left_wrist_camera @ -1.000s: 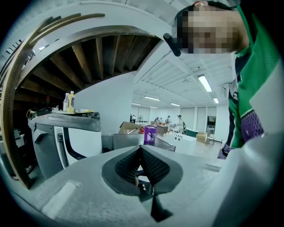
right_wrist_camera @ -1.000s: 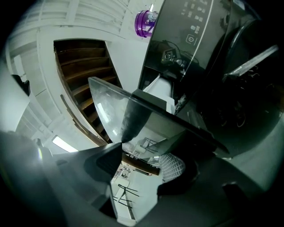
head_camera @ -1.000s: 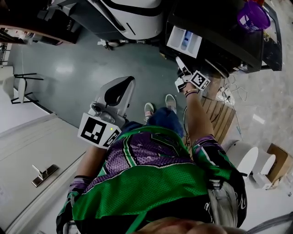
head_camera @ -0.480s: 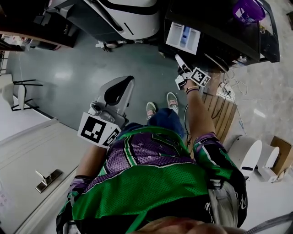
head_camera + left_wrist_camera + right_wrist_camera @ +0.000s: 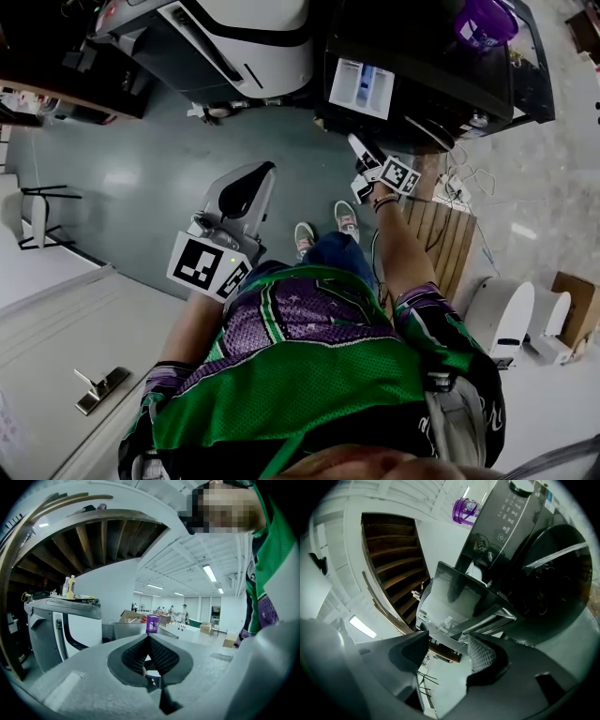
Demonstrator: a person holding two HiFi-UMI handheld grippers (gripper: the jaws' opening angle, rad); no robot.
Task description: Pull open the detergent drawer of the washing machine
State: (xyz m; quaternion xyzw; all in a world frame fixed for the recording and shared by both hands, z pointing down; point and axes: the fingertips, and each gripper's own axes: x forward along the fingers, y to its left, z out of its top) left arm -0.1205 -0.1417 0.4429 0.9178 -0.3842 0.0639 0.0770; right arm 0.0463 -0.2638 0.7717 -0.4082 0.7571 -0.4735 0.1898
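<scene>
Detergent drawer (image 5: 361,87) is on the dark washing machine (image 5: 441,84), upper corner of its front, and it looks pulled out already; tray sticking out clear of the panel, compartments facing up. Its long axis runs straight out from the machine's front toward the open floor, front end pointing away from the machine. Right gripper (image 5: 362,167) hangs just beside the drawer, jaws spread wide with nothing in them; I'd guess it's let go. Left gripper (image 5: 246,183) is parked well back near the person's body, jaws pinched together and empty, probably just out of the way.
</scene>
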